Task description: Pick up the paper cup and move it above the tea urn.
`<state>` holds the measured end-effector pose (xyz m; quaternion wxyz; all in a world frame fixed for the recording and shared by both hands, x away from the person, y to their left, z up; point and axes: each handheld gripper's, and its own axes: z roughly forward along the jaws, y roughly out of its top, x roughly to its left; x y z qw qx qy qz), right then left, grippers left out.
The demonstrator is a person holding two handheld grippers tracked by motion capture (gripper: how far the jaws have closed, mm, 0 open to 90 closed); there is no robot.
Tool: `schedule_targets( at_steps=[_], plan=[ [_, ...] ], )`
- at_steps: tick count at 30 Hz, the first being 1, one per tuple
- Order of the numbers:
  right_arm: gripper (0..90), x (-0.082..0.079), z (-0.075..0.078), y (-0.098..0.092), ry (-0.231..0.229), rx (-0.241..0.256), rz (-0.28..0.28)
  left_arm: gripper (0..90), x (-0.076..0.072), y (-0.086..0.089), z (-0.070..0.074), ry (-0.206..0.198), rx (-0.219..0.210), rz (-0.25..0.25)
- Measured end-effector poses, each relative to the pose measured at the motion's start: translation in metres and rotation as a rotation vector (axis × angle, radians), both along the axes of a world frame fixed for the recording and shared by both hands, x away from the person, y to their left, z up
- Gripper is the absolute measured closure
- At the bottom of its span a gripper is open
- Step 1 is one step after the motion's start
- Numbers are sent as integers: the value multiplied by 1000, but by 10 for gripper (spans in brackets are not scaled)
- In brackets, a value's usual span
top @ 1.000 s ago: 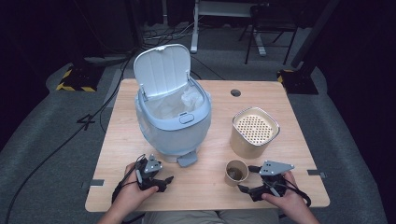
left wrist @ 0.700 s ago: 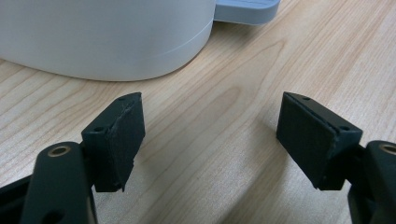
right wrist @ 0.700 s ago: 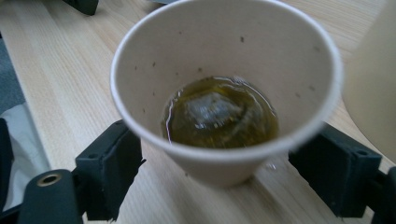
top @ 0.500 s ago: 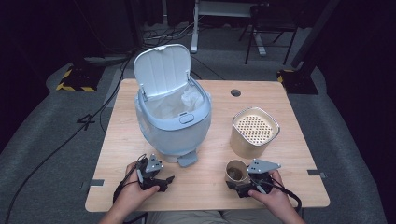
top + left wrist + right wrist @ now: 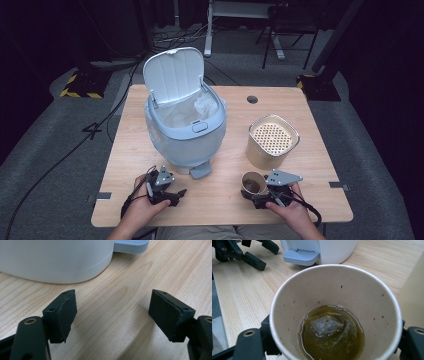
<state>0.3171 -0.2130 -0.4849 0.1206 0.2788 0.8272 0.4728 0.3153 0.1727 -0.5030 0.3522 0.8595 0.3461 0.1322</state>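
High view: a light wooden table [image 5: 320,125] with a round cable hole near its far edge stands on grey carpet in a dark room. Cables, a chair base and yellow-black striped blocks lie beyond it. A pale blue bin [image 5: 184,125] with its lid raised and a white liner stands left of centre, its foot pedal [image 5: 200,170] facing the near edge. A tan canister [image 5: 271,141] with a perforated top stands to the right. The left hand-held gripper [image 5: 172,194] rests near the front edge. The right hand-held gripper [image 5: 252,192] sits around a paper cup [image 5: 251,183], just in front of the canister.

Left gripper view: the jaws are spread wide over bare wood grain, with the bin's white base just ahead.

Right gripper view: the jaws stand on either side of the cup [image 5: 335,315], touching its wall. The cup holds a tea bag [image 5: 327,325] in shallow brown liquid.
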Motion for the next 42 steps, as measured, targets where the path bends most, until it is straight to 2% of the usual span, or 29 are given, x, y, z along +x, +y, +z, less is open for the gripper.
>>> schedule_targets(
  at_steps=[7,11,13,16,18,20,21,23,25,27,30,31,33,35,42],
  plan=[
    [270,-3,14,-7,-33,35,20,232,0,0,0,6,-7,3],
    [271,-3,23,-11,-43,38,32,231,0,0,0,6,-7,3],
    [272,0,35,-16,-41,42,52,231,0,0,0,5,-6,2],
    [274,2,43,-19,-34,46,64,230,0,0,0,5,-7,3],
    [275,5,53,-23,-30,29,81,230,0,0,0,6,-6,3],
    [275,7,56,-24,-32,20,86,230,0,0,0,7,-6,3],
    [275,9,64,-26,-26,12,98,230,0,0,0,5,-4,5],
    [276,10,67,-26,-24,14,104,230,0,0,0,5,-9,1],
    [277,13,80,-28,-22,20,122,230,0,0,0,6,-6,3],
    [277,14,83,-28,-21,23,127,230,0,0,0,6,-6,4],
    [277,20,98,-30,-13,32,148,230,0,0,0,7,-7,3],
    [277,25,108,-31,-7,34,164,230,0,0,0,6,-6,4],
    [277,27,111,-32,-7,31,166,230,0,0,0,5,-3,5],
    [277,33,122,-34,-22,3,164,230,0,0,0,6,-6,3],
    [277,45,140,-41,-34,-1,147,219,2,-1,0,7,-6,4]
  ],
)
